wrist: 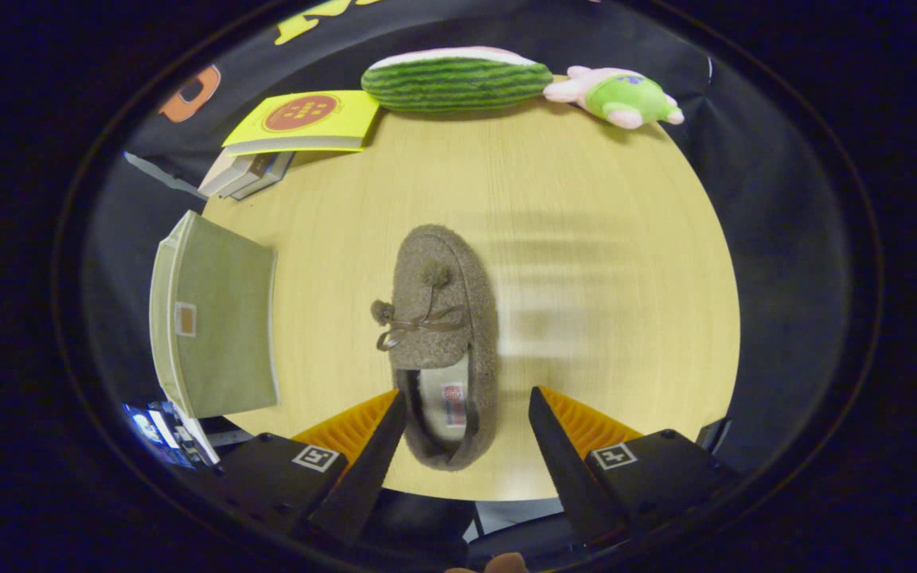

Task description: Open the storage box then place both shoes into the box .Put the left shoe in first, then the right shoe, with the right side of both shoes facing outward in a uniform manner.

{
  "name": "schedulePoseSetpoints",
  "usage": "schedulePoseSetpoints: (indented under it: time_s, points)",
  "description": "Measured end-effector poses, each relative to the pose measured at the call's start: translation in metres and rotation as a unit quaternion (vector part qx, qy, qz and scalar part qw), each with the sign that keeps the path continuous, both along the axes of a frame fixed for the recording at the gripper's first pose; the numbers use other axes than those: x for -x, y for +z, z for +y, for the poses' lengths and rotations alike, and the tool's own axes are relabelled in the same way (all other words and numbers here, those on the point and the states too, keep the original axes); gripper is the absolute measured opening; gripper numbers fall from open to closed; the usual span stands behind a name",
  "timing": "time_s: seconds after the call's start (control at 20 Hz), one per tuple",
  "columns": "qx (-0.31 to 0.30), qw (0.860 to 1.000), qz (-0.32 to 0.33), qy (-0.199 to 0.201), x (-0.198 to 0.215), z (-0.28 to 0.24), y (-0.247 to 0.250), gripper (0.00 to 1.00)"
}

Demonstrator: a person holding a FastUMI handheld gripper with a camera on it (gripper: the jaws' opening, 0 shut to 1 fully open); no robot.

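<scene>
1. Gripper view: the gripper (466,430) is spread wide and holds nothing. The heel of a brown fuzzy slipper (442,342) lies between its fingers, nearer one of them, and the toe points away beyond them. I cannot tell whether either finger touches the slipper.
2. Same view: the slipper lies sole down on the wooden table (586,239), a bow and pompoms on its upper. A single slipper is on the table.
3. Same view: the green storage box (216,318) stands off to the side of the fingers, near the table's edge. Whether its lid is open I cannot tell from here.
4. Beyond the slipper, at the far edge: a yellow book (307,119) on a stack, a watermelon plush (454,79) and a pink and green plush toy (618,95).
5. Judgement: the step in hand looks like the pick-up of this slipper. Next the fingers need to close on the heel walls, squarely, so the soft slipper does not twist, then carry it to the box.
</scene>
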State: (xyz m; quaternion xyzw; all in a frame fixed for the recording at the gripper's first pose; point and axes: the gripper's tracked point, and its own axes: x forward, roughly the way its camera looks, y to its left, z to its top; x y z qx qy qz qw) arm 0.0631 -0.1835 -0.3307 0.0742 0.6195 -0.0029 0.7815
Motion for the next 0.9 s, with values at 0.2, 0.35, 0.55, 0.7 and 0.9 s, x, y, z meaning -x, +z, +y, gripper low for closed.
schedulePoseSetpoints:
  time_s: [0.2, 0.35, 0.55, 0.7, 0.9]
  points:
    - [-0.026, 0.999, 0.030, -0.011, 0.001, -0.005, -0.026, 0.94]
    - [-0.045, 0.998, 0.041, -0.008, -0.002, -0.003, -0.040, 0.82]
    - [-0.064, 0.997, 0.049, -0.013, -0.002, -0.003, -0.047, 0.52]
    - [-0.055, 0.997, 0.048, -0.019, -0.001, -0.010, -0.046, 0.31]
    - [-0.068, 0.996, 0.053, -0.031, 0.008, -0.001, -0.042, 0.06]
